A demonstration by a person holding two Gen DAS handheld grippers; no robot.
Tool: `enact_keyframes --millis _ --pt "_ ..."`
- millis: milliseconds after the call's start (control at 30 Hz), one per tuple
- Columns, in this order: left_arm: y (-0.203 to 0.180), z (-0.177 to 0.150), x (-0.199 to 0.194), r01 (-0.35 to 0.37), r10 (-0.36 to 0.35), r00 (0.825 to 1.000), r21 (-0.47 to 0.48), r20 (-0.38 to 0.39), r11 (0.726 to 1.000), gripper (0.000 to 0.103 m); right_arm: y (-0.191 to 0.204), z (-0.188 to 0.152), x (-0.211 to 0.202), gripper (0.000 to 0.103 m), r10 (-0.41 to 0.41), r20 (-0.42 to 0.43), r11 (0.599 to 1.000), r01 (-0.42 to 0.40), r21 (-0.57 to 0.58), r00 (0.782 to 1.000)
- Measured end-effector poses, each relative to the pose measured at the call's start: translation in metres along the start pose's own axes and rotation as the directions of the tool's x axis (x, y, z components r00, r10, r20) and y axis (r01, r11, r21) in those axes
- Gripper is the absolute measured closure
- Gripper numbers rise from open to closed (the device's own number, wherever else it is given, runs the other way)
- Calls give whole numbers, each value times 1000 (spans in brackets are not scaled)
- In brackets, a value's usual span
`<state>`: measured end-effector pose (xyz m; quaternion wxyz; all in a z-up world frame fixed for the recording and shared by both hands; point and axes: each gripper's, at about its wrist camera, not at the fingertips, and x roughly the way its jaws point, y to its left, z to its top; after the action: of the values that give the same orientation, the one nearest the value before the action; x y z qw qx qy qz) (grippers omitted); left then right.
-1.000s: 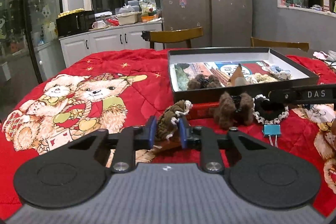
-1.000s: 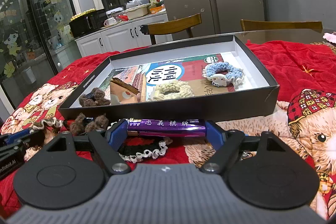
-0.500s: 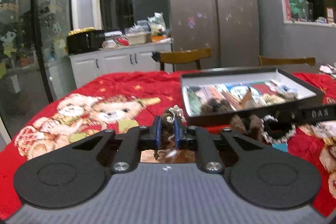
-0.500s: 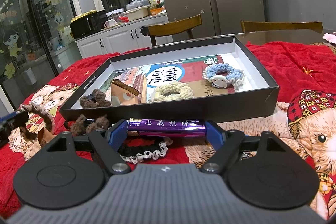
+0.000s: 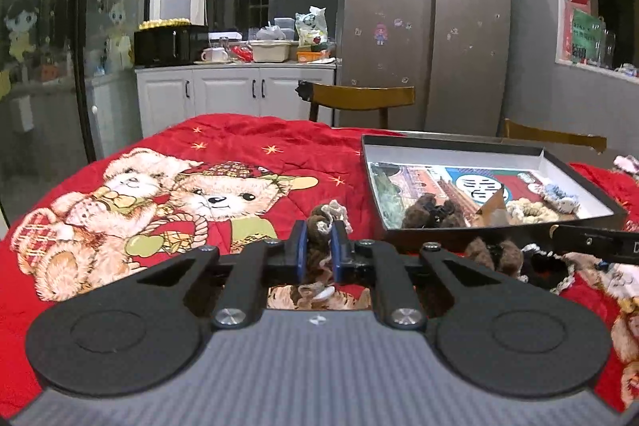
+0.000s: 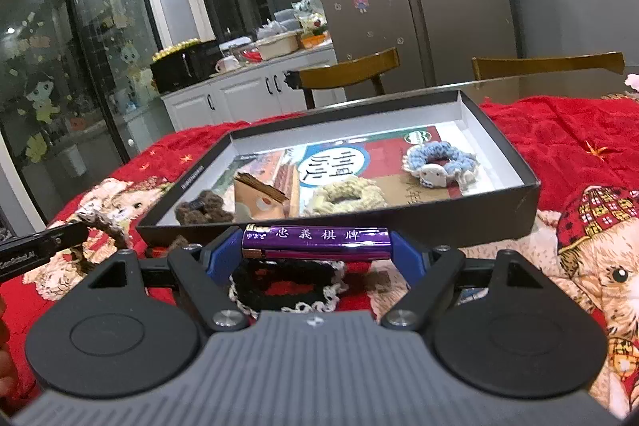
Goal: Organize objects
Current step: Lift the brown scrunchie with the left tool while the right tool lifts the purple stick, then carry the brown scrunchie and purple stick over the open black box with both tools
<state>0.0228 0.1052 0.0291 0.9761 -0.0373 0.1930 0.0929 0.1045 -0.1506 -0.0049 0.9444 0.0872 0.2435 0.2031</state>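
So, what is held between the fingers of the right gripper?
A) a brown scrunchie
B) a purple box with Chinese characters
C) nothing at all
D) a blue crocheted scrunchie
B: in the right wrist view, the right gripper has its blue pads pressed on both ends of the purple box, just in front of the black tray.

My bench is covered by a red quilted cloth (image 5: 247, 138) printed with cartoon teddy bears. A shallow black cardboard box (image 6: 499, 202) with a white inside sits directly on that cloth. Just in front of its near wall lie a fluffy brown bow-shaped hair tie (image 5: 493, 254) and, beside it, a black crocheted scrunchie (image 6: 287, 282) with a white lace edge. A small blue binder clip is barely visible near them. Bare tabletop shows beyond the cloth's far edge, behind the box.
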Motion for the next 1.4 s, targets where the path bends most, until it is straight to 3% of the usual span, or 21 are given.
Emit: enact_keyframes --millis 200,433,733,1100,1267,1400 --pt "7 7 0 56 -56 998 -38 3 998 88 1 7 -8 23 20 59 1000 -20 6 998" --pt "6 27 -7 96 -94 995 -51 29 994 88 11 26 -10 23 31 39 999 -31 -9 999" --pt "-1 82 2 164 -164 986 -65 16 984 88 34 82 -27 23 40 79 999 -38 -32 996" --pt "-25 159 9 263 -255 963 -97 90 960 88 40 148 11 23 31 33 999 -32 32 999" --pt "-29 169 17 327 -315 944 -150 100 933 88 31 152 37 23 23 26 996 -25 90 999" --pt "-36 161 39 349 -345 937 -163 55 923 88 21 140 61 23 30 -17 993 -28 114 999"
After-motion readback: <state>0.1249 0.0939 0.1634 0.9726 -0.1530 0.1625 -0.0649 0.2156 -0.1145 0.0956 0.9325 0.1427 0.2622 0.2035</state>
